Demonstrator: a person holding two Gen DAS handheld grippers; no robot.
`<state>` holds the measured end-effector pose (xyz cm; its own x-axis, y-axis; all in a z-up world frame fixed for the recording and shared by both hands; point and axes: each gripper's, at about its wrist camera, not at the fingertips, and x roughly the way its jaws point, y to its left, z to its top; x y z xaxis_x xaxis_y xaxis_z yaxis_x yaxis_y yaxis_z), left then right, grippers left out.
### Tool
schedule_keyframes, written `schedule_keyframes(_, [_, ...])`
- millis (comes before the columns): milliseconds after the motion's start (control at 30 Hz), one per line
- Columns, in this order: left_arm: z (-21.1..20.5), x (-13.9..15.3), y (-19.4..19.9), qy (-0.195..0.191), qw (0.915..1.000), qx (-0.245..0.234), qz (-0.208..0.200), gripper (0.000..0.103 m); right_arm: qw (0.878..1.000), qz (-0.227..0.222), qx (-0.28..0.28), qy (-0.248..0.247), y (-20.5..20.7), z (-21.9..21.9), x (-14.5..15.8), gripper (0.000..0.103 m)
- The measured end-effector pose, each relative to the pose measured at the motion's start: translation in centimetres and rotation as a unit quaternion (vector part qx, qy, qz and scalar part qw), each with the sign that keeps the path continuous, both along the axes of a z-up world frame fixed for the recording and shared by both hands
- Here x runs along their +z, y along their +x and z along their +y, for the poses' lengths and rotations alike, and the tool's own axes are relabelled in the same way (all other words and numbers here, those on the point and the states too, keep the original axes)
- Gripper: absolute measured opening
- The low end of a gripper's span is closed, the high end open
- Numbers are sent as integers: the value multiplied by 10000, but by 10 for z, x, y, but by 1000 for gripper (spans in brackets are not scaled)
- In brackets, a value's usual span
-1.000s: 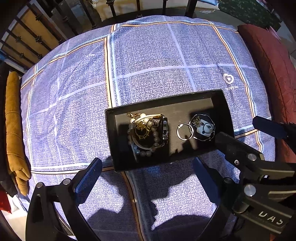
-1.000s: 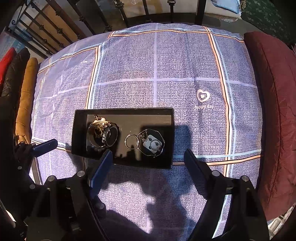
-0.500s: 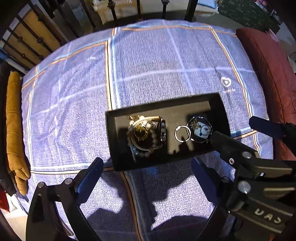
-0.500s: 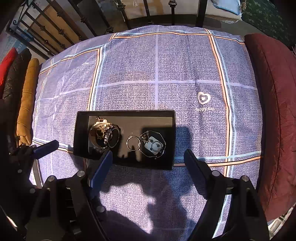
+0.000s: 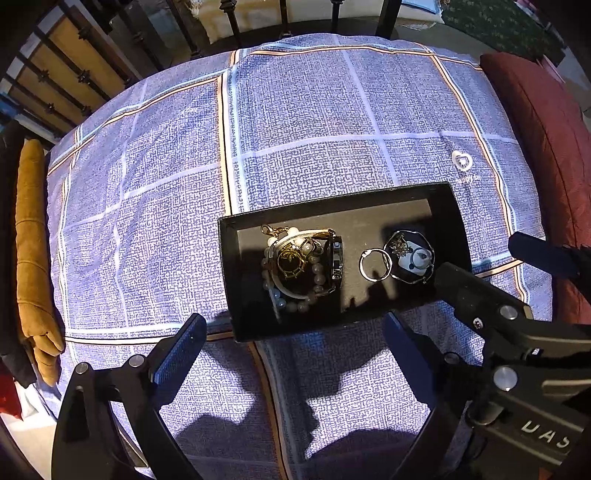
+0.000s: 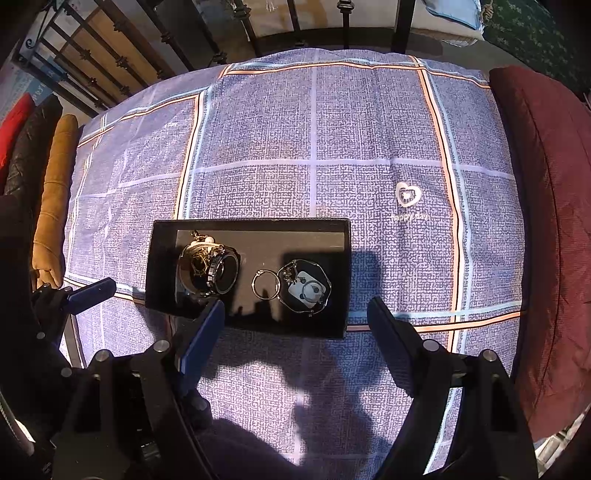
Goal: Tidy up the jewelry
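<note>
Nothing of note has moved since the earlier frames: both claws hang over the near edge of the bed, and the black tray [image 5: 236, 280] keeps its place on the quilt.

Left claw [image 5: 291, 350] and right claw [image 6: 295, 332] both stand released, jaws wide, with nothing between them.

All the jewelry in sight already lies in the tray: a pile of beaded bracelets and a watch [image 5: 303, 266] at its left end, a silver ring [image 5: 375, 264] in the middle, and a small dish of trinkets [image 5: 410, 256] touching it on the right. No loose piece shows on the bed, so the gathering looks done or close to it; at most, tidying within the tray is left.

Under the tray is a blue checked quilt [image 6: 332, 129], with a maroon pillow [image 6: 546, 184] on the right. A dark iron bedframe [image 6: 255, 33] stands at the far end, and a tan cushion [image 5: 31, 240] lies on the left.
</note>
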<state>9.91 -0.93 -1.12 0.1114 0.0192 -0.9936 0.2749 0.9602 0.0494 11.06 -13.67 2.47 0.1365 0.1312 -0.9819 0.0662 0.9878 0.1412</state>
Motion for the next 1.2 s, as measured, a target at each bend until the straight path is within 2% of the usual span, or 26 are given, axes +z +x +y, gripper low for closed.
schedule_keyframes(967, [3, -3, 3, 14, 10000, 17, 83, 94, 10000, 24, 3, 7, 0, 0, -1, 79])
schedule_keyframes(1200, [2, -1, 4, -93, 9999, 33, 129, 94, 10000, 19, -6, 13, 0, 0, -1, 79])
